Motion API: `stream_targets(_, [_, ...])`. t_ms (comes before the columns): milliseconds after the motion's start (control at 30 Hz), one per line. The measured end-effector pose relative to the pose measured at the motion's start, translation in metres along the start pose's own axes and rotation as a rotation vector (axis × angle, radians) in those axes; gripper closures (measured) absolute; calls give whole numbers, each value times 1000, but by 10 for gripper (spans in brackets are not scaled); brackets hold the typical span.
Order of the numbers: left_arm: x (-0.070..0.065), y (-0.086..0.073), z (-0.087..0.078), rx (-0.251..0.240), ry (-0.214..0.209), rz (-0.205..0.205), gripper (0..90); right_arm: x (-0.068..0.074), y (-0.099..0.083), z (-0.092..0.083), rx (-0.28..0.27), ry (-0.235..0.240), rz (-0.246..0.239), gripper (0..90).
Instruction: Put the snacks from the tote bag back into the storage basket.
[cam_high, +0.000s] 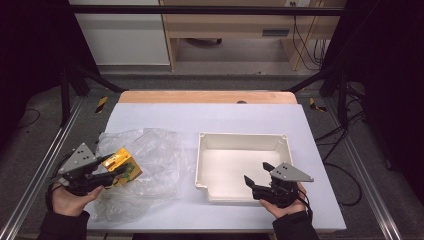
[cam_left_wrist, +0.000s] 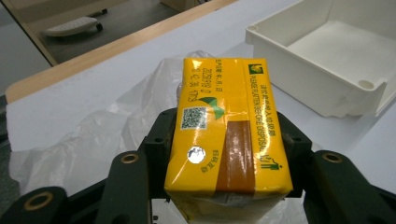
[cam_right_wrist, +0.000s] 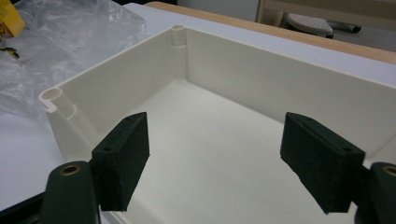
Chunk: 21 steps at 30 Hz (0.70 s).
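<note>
The carton (cam_left_wrist: 227, 126) is a small yellow drink box — a flat brick with blue print along its top, a square code patch, a round foil seal and a brown band running down one face. In the high view it shows as a yellow block (cam_high: 121, 164) with a bit of green on it, tilted over the crumpled clear bag (cam_high: 145, 165) at the left of the table (cam_high: 240, 115).

The left gripper (cam_high: 114, 172) pinches the carton across its narrow sides: in the left gripper view a black pad sits flat against each long flank, near the carton's lower half, and the rest of the box sticks out ahead of the jaws. The carton's near end reaches back between the jaw arms, so it fills the gap from pad to pad. It hangs clear of the bag, with plastic showing under it.

The right gripper (cam_high: 256, 176) rests at the near edge of the white tray (cam_high: 242, 141), jaws spread wide — its two pads (cam_right_wrist: 122, 158) stand well apart over the tray's bare floor, nothing between them. The tray lies well right of the carton.
</note>
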<state>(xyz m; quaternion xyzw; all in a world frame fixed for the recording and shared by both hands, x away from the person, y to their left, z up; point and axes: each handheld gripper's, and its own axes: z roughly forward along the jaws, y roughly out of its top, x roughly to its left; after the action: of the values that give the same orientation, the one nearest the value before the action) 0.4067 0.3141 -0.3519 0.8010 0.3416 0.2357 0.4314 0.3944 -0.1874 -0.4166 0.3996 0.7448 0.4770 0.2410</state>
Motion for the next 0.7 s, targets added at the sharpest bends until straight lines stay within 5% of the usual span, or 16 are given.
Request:
stream_targets(300, [2, 22, -9, -28, 3, 13, 507, -3, -2, -5, -4, -10, 4, 235])
stream_targets(700, [-23, 56, 1, -57, -57, 75, 508, -6, -4, -12, -14, -19, 10, 226])
